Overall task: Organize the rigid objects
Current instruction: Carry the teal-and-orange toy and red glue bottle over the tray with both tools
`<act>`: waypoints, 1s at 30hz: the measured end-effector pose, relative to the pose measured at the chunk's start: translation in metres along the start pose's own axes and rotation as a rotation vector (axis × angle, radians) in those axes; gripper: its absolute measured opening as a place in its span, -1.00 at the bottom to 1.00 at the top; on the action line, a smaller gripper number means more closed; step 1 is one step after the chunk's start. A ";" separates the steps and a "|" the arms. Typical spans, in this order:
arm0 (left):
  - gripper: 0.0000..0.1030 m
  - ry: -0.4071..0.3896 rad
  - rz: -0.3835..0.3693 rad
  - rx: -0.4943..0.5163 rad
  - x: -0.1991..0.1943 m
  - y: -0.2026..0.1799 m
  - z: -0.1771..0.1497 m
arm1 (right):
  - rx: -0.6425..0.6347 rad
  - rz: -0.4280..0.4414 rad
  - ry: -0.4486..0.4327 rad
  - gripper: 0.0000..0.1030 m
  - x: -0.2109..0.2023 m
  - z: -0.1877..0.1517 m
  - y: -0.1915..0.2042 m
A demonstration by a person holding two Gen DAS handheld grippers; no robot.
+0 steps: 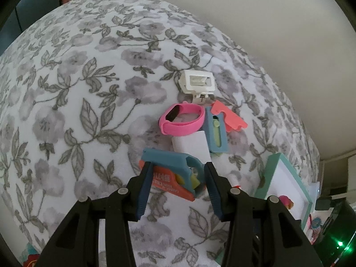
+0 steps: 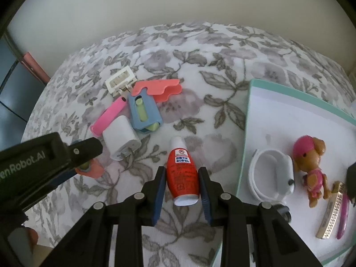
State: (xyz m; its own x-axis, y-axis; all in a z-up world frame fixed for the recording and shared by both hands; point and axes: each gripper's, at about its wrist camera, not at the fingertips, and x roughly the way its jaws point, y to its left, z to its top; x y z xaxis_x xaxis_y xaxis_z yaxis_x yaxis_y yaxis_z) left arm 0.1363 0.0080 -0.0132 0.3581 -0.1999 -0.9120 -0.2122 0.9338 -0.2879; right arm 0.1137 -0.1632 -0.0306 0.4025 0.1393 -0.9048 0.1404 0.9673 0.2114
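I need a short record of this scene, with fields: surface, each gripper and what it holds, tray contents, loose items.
surface: floral cloth
left gripper: shut on blue and orange tool
right gripper: shut on red bottle
tray: white band, toy dog, gold clip
loose items: pink band, white block, blue holder, coral piece, white clip

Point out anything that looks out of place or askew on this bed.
Nothing looks spilled or broken. The loose pile beside the tray is untidy: the blue holder lies partly over the coral piece, with the pink band and white block crowded against it. The red bottle lies flat between the right gripper pads.
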 end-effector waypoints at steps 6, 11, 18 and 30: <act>-0.06 -0.033 -0.017 0.028 -0.017 -0.013 -0.004 | 0.021 0.015 -0.024 -0.41 -0.020 -0.004 -0.006; -0.06 -0.071 -0.032 0.074 -0.035 -0.034 -0.008 | 0.046 0.020 -0.049 -0.41 -0.039 -0.006 -0.015; -0.06 -0.124 -0.058 0.168 -0.060 -0.074 -0.018 | 0.092 -0.033 -0.124 -0.41 -0.077 -0.008 -0.038; -0.06 -0.084 -0.123 0.300 -0.063 -0.142 -0.042 | 0.188 -0.124 -0.171 -0.41 -0.109 -0.010 -0.093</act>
State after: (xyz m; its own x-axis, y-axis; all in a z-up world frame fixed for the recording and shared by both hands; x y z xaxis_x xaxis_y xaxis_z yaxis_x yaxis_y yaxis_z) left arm 0.1054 -0.1248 0.0733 0.4406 -0.3032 -0.8449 0.1097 0.9524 -0.2846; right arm 0.0477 -0.2659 0.0445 0.5166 -0.0311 -0.8557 0.3570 0.9161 0.1822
